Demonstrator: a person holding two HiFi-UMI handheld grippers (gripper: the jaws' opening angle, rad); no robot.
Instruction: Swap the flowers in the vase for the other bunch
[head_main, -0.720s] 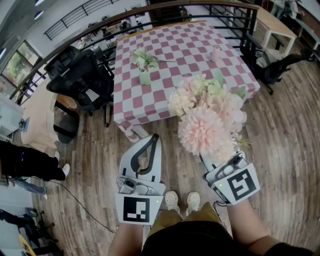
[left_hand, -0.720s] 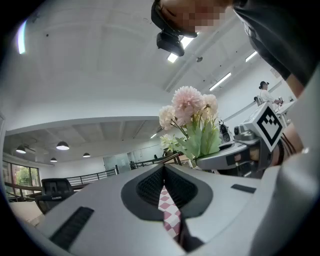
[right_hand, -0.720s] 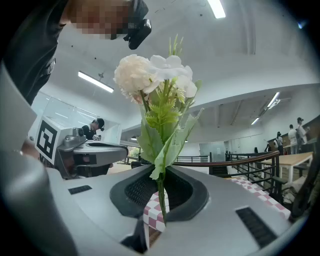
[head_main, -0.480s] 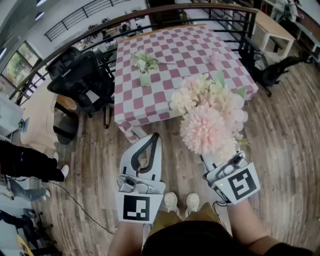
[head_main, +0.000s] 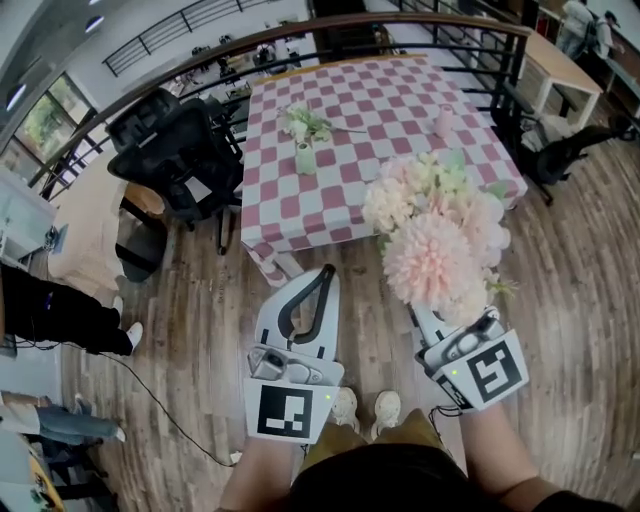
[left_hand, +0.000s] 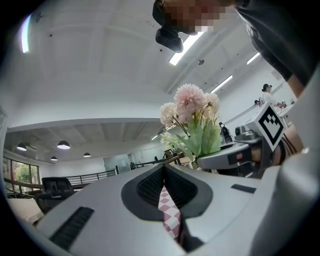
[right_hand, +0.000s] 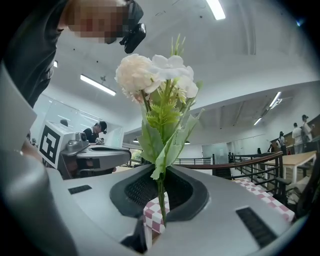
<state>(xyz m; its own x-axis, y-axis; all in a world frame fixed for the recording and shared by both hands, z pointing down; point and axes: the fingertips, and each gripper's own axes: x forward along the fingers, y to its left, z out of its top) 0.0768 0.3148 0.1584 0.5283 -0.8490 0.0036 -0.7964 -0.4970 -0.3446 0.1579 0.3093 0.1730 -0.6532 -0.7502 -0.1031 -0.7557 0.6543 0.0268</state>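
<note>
My right gripper (head_main: 418, 314) is shut on the stems of a big bunch of pink and cream flowers (head_main: 435, 240), held upright over the floor in front of the table. In the right gripper view the green stem (right_hand: 161, 200) runs down between the closed jaws of the right gripper (right_hand: 161, 175). My left gripper (head_main: 328, 272) is shut and holds nothing; in the left gripper view (left_hand: 164, 169) its tips meet. A small pale green vase (head_main: 305, 158) stands on the pink-checked table (head_main: 400, 90). White and green flowers (head_main: 305, 122) show at its top.
A small pink object (head_main: 443, 122) stands on the table's right side. A black office chair (head_main: 165, 150) is left of the table, another chair (head_main: 570, 145) at the right. A curved railing (head_main: 200, 60) runs behind. A person (head_main: 50, 315) stands far left.
The head view has shifted, so the table, both grippers and the bunch sit a little further right in the picture. The right gripper keeps hold of the pink bunch.
</note>
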